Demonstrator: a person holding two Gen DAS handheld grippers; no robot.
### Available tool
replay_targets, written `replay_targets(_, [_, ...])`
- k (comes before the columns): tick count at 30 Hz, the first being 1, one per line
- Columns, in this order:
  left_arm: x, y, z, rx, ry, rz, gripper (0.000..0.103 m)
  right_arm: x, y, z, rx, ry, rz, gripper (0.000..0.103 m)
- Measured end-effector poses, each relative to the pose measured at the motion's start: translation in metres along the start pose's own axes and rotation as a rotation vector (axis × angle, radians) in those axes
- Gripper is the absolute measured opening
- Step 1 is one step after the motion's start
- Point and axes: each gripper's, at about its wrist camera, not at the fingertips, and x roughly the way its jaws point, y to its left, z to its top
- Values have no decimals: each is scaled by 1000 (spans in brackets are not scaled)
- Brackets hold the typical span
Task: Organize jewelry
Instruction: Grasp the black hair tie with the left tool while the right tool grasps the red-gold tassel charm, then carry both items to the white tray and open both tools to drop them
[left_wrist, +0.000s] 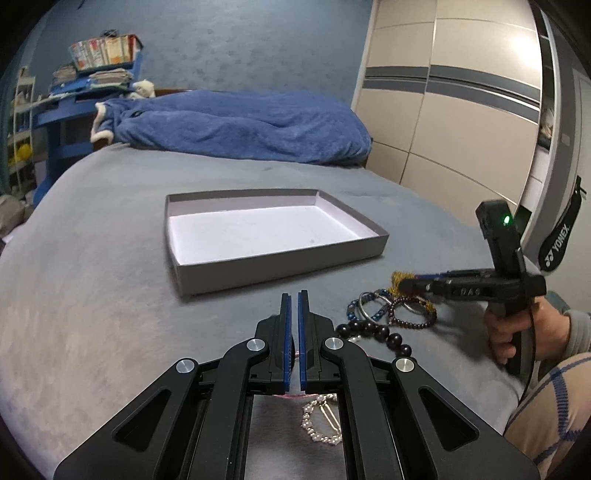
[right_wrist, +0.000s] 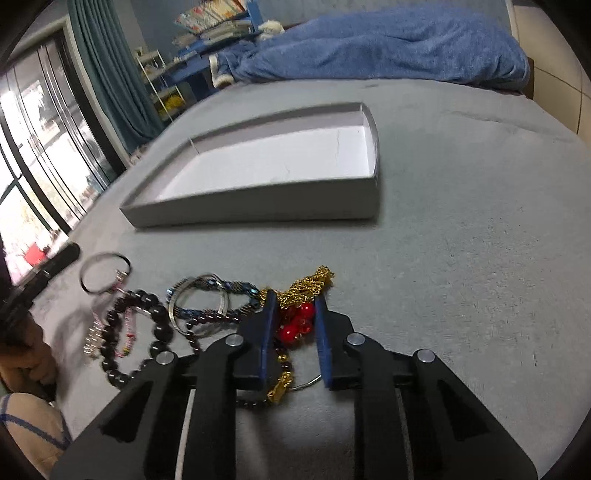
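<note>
An empty grey box with a white inside sits on the grey bed; it also shows in the right wrist view. A jewelry pile lies in front of it: black bead bracelet, metal bangles, a pearl chain. My left gripper is nearly shut; something thin and pink shows deep between its pads. My right gripper is open around a gold chain with red beads. It shows from the side in the left wrist view.
A blue blanket lies heaped at the far end of the bed. Wardrobe doors stand at the right. A blue shelf with clutter stands at the far left. A window is at the left.
</note>
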Motion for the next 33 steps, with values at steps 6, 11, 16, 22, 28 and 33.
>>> replay_targets(6, [5, 4, 1, -20, 38, -12, 4, -29, -12, 16, 86, -95, 107, 13])
replay_targets(11, [10, -3, -1, 18, 85, 6, 38, -44, -12, 31, 94, -138, 127, 13])
replay_targets(16, [32, 0, -3, 19, 188, 74, 59, -43, -13, 29, 104, -133, 124, 13])
replay_targets(22, [58, 13, -5, -16, 301, 72, 26, -40, -8, 21, 100, -121, 121, 13])
replay_targets(28, [47, 13, -2, -14, 262, 34, 13, -39, 3, 26, 78, -126, 130, 13])
replay_targets(33, [17, 3, 24, -1, 146, -8, 13, -44, 9, 36, 60, -142, 159, 13])
